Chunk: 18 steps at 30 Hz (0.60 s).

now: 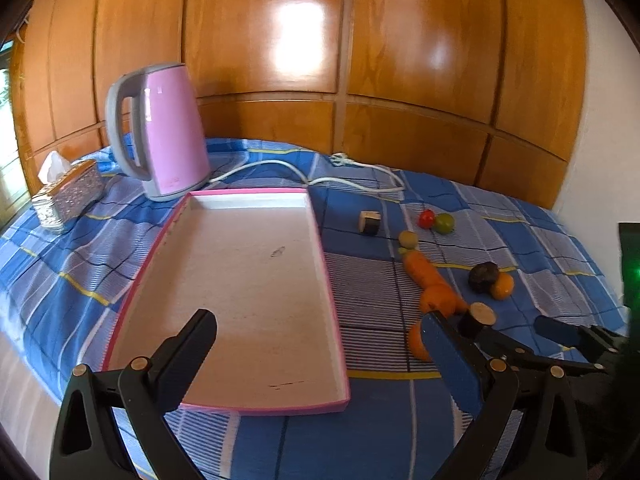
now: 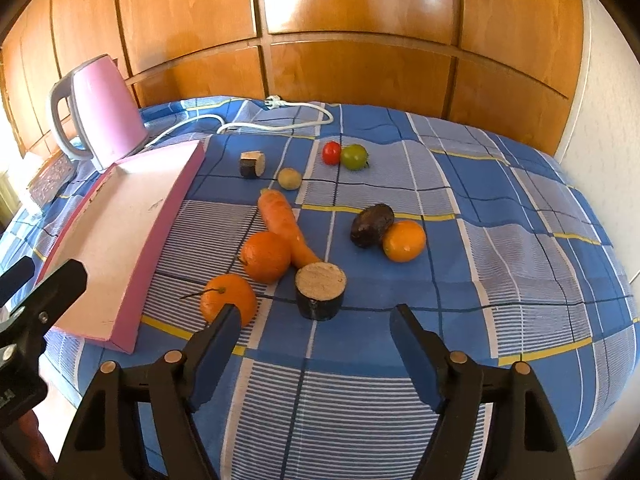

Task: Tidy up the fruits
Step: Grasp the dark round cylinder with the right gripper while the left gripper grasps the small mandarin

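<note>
1. wooden panels back a table covered with a blue checked cloth (image 2: 460, 208).
2. a pink kettle (image 1: 170, 132) stands at the far left, its white cord (image 1: 280, 166) trailing right along the far edge; a tissue box (image 1: 68, 194) sits left of it.
3. a shallow pink-rimmed tray (image 1: 320, 240) lies empty on the left half of the cloth.
4. the fruits lie loose on the cloth to the right of the tray: a carrot (image 2: 282, 220) touching an orange (image 2: 266, 256), a second orange with a stem (image 2: 228, 298) nearer, and a dark avocado (image 2: 372, 226) touching a third orange (image 2: 404, 240) further right.
5. far back sit a red tomato (image 2: 331, 152) beside a green one (image 2: 354, 156), a small yellowish fruit (image 2: 289, 178), and a wooden block (image 2: 252, 164).
6. a round wooden stub (image 2: 320, 292) stands just beyond the right gripper (image 2: 316, 328).
7. the right gripper hangs with jaws wide apart, holding nothing; its left finger overlaps the stemmed orange in view.
8. the left gripper (image 1: 320, 328) hovers over the tray's near end, jaws spread wide and empty.
</note>
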Each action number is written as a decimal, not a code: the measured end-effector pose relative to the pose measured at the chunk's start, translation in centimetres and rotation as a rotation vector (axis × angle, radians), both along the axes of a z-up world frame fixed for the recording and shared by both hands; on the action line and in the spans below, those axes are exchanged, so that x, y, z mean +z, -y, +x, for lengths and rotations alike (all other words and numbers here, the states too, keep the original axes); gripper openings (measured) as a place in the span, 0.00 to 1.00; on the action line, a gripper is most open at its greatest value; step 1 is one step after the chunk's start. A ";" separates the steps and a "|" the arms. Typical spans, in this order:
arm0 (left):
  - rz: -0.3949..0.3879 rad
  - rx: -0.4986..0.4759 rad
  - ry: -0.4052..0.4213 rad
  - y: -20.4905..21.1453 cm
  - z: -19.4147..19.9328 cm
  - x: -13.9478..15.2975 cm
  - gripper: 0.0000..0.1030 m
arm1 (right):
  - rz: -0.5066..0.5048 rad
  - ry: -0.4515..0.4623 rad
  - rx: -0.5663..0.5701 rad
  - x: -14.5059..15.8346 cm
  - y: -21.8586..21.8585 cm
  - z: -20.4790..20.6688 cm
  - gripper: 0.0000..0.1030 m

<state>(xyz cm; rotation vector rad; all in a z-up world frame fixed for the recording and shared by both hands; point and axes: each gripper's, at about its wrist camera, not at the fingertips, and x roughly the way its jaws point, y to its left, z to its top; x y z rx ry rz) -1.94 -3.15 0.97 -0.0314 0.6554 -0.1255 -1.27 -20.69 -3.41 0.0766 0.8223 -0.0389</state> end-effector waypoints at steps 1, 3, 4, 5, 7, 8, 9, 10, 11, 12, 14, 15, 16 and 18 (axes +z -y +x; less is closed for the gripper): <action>-0.005 -0.016 -0.003 0.1 0.0 0.0 0.99 | 0.006 -0.005 -0.006 -0.1 0.2 0.1 0.70; -0.019 -0.054 -0.011 0.5 0.0 -0.2 0.99 | 0.016 -0.012 -0.015 -0.4 0.7 0.2 0.63; -0.025 -0.073 -0.015 0.8 0.1 -0.2 0.99 | 0.015 -0.011 -0.017 -0.5 0.9 0.2 0.58; -0.030 -0.095 -0.021 1.1 0.1 -0.3 0.99 | 0.015 -0.012 -0.020 -0.5 1.2 0.2 0.56; -0.037 -0.127 -0.027 1.6 0.1 -0.4 0.99 | 0.032 -0.013 -0.025 -0.7 1.7 0.3 0.54; -0.038 -0.140 -0.029 1.8 0.1 -0.4 0.99 | 0.042 -0.016 -0.028 -0.8 2.0 0.4 0.53; -0.030 -0.147 -0.028 2.1 0.1 -0.4 0.99 | 0.052 -0.024 -0.029 -0.8 2.2 0.5 0.53; -0.023 -0.154 -0.030 2.3 0.1 -0.4 0.99 | 0.061 -0.025 -0.031 -0.9 2.4 0.6 0.53; -0.020 -0.163 -0.033 2.4 0.2 -0.5 0.99 | 0.068 -0.021 -0.031 -0.9 2.6 0.6 0.53; -0.016 -0.176 -0.037 2.7 0.2 -0.5 0.99 | 0.080 -0.026 -0.029 -0.9 2.8 0.8 0.53; -0.012 -0.196 -0.051 3.0 0.5 -0.7 0.99 | 0.095 -0.039 -0.011 -1.1 3.0 1.3 0.53; -0.012 -0.212 -0.061 3.2 0.7 -0.9 0.98 | 0.096 -0.045 -0.002 -1.3 3.1 1.6 0.53; -0.012 -0.221 -0.066 3.3 0.8 -1.0 0.90 | 0.096 -0.050 0.009 -1.4 3.1 1.9 0.53; -0.007 -0.246 -0.087 3.7 1.2 -1.4 0.73 | 0.096 -0.057 0.028 -1.8 3.1 2.4 0.53</action>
